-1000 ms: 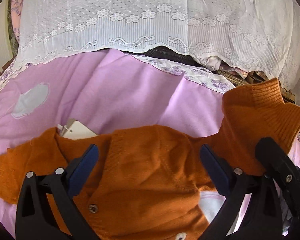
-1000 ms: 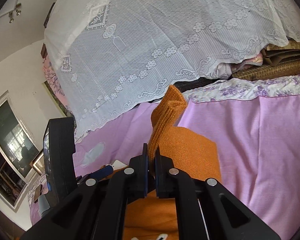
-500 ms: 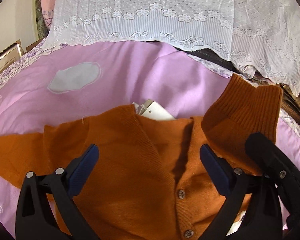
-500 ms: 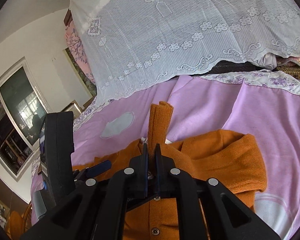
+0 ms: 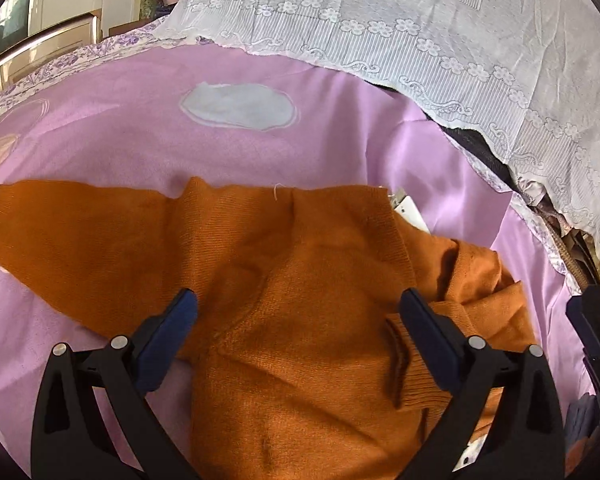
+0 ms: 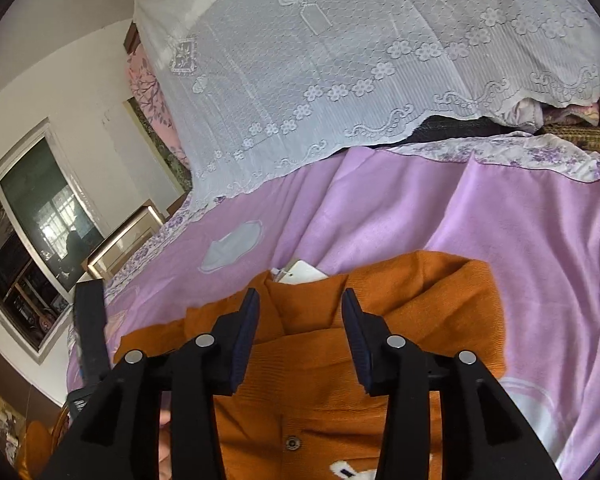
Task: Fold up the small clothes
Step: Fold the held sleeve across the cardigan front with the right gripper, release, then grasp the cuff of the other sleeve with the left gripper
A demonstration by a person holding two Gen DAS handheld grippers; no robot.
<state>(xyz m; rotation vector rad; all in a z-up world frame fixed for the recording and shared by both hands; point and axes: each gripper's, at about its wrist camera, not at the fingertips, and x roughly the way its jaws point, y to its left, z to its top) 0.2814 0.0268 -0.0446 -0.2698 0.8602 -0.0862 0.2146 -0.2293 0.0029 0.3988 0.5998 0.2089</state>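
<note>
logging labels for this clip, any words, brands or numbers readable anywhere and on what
"S": pale lettering on the pink bedsheet, cut off at the left edge of the left wrist view; only that letter reads.
White tag at the neck of the orange cardigan: no print can be made out.
Nothing else carries text.

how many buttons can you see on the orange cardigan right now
1. A single button shows on the front placket of the orange cardigan, low in the right wrist view between the gripper arms. The left wrist view shows none; others may be hidden under the folded sleeve or out of frame.
</note>
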